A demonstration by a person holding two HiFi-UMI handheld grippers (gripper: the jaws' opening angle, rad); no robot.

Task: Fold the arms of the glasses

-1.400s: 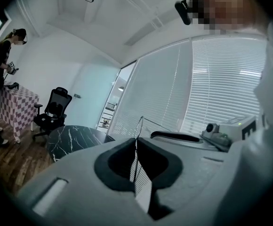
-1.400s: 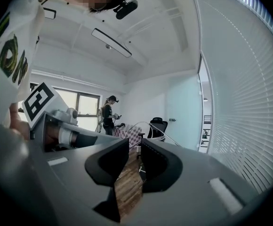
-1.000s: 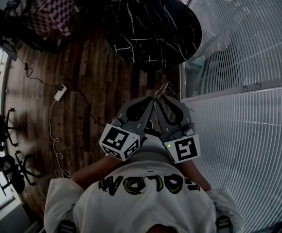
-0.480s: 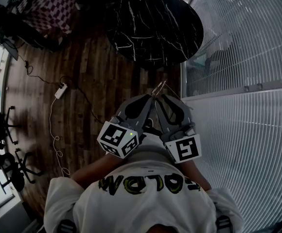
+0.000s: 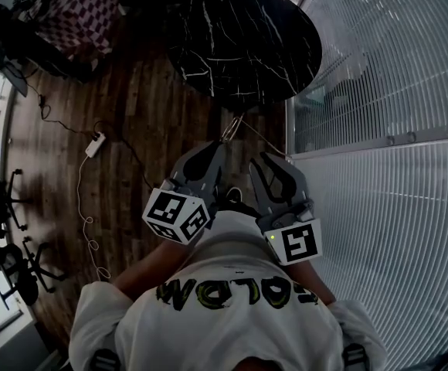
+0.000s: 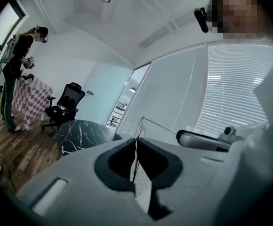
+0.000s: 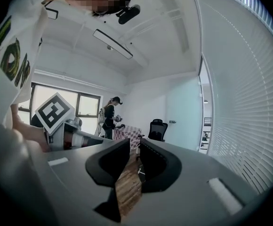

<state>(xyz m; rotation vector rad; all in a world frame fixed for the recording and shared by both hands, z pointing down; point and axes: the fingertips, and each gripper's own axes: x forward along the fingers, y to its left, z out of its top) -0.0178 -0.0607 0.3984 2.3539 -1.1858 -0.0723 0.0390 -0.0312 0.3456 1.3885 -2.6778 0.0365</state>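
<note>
1. Above the brown wooden floor [image 5: 143,122], the left tongs [image 5: 221,144] have swung leftward away from the right tongs [image 5: 269,155], clamped tight on one arm of the thin wire-framed glasses [image 5: 235,127].
2. Right tongs, jaws narrowly apart, grip the other end, unmoved.

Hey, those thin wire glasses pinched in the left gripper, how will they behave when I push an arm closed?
The glasses look like thin wire, so probably very light and easily bent; push gently. The left gripper pinches only a narrow bit of frame, so it may well twist or slip between the jaws.
</note>
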